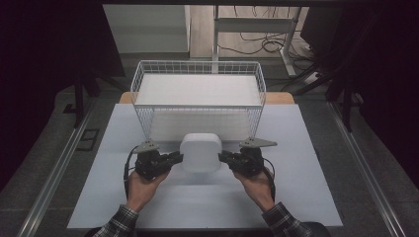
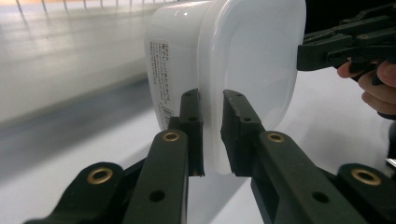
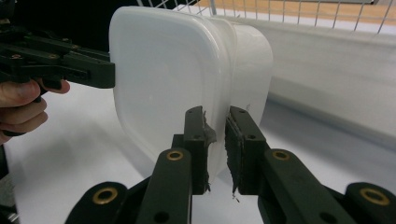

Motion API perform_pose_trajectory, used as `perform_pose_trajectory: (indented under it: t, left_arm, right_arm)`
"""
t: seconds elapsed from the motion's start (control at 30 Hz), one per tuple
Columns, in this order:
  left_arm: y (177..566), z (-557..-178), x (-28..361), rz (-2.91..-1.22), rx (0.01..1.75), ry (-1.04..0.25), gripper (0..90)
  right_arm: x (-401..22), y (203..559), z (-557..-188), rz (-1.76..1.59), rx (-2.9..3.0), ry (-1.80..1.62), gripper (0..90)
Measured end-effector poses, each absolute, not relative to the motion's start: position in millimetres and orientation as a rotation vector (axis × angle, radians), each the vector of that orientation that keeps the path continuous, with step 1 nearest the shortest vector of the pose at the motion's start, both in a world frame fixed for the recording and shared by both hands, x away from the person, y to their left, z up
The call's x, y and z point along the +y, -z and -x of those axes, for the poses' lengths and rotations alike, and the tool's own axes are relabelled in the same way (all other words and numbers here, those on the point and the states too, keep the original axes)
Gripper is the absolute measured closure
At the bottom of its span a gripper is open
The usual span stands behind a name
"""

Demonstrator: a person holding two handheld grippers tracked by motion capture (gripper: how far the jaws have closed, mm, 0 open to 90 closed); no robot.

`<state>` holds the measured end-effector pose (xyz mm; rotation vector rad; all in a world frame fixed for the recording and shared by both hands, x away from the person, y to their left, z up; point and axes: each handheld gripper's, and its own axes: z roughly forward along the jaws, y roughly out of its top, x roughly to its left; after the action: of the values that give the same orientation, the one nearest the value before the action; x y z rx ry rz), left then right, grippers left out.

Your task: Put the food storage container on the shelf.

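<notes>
Grippers pinch opposite rims of the white lidded container (image 1: pixel 200 152) at frame centre, just below the wire basket (image 1: pixel 197 69) — left gripper (image 1: pixel 174 159) and right gripper (image 1: pixel 225 158) both clamped on it. Best lifted level, both hands rising together — uneven pull could slip the rim.

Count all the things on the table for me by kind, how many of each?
White plastic container: 1, clamped at its rim by both grippers
White wire basket: 1
Black grippers: 2, the left gripper and the right gripper
Total: 4
</notes>
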<state>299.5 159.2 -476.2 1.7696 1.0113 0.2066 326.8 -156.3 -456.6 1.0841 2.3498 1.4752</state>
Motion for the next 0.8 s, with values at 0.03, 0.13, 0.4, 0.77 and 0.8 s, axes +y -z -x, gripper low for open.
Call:
perform_pose_trajectory:
  t: [0.03,0.13,0.4,0.77,0.8]
  left_arm:
    - [475.4,-302.3,159.4,-1.767,1.015,-0.207,79.4]
    - [473.5,-309.9,159.6,-1.757,1.023,-0.212,79.4]
    - [469.7,-335.4,158.9,-1.74,1.05,-0.233,79.2]
    - [480.5,-365.4,157.6,-1.735,1.105,-0.218,78.9]
    - [481.8,-366.4,157.3,-1.734,1.11,-0.215,78.8]
  right_arm:
    - [-155.7,455.9,-329.6,-1.085,2.346,-1.477,78.2]
    - [-154.4,453.3,-338.1,-1.086,2.333,-1.48,78.2]
    - [-150.5,448.8,-364.1,-1.092,2.31,-1.476,78.0]
    - [-144.6,457.3,-396.2,-1.133,2.3,-1.438,77.5]
    - [-144.3,458.9,-398.5,-1.133,2.3,-1.432,77.5]
